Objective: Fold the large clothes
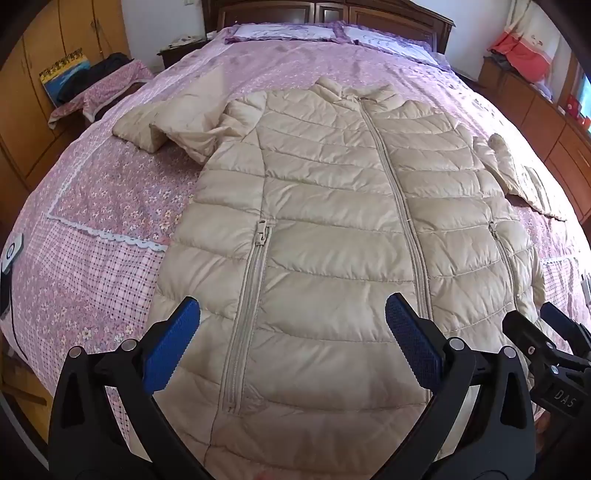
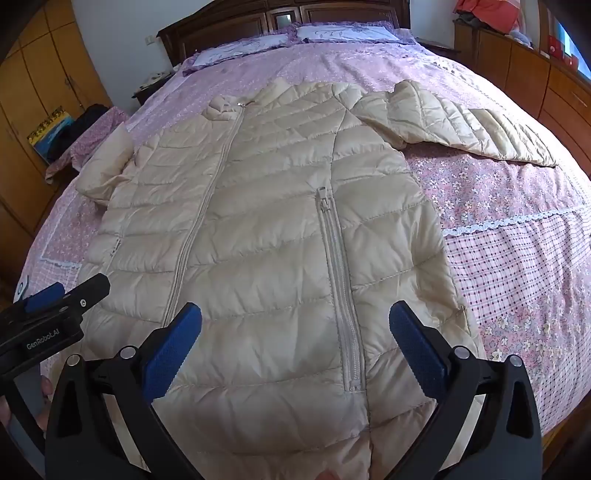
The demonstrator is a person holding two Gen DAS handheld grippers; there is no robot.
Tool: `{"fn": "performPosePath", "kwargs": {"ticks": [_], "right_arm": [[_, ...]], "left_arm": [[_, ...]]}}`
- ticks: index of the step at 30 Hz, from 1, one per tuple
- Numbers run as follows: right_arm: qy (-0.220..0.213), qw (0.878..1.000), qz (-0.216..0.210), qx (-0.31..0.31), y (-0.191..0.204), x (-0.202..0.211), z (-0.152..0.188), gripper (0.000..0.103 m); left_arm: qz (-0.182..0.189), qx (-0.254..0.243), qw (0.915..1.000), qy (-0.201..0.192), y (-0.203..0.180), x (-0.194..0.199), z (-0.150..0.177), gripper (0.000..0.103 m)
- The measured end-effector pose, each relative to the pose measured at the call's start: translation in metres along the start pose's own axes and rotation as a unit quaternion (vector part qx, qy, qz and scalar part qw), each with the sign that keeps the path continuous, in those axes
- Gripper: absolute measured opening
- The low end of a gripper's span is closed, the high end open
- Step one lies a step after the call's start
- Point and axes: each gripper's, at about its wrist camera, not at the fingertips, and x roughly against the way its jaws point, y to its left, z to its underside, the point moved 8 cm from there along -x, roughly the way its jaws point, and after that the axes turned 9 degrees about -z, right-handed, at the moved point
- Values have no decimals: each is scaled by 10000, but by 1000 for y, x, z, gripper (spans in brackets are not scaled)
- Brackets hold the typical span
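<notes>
a bed point(image 1: 110, 266) in pink floral covers carries a beige puffer coat point(image 1: 332, 221) and two pillows point(image 1: 295, 31).

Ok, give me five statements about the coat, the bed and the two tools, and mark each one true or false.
1. The beige puffer coat lies front up on the bed, its centre zip closed. True.
2. The left tool is clamped on the coat's hem. False: its jaws stand wide open above the lower coat, gripping nothing.
3. The right tool is open too, with a pocket zip in view between its fingers. True.
4. Both sleeves are folded across the chest. False: each sleeve lies out to its side on the bedspread.
5. The collar points toward the pillows. True.
</notes>
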Motion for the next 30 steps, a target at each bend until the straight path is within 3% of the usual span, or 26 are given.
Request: {"fn": "performPosePath", "kwargs": {"ticks": [30], "right_arm": [[-38,9999,88,98,2,1,-1,98]], "left_arm": [[-49,39,9999,106,6,-6,6,100]]}}
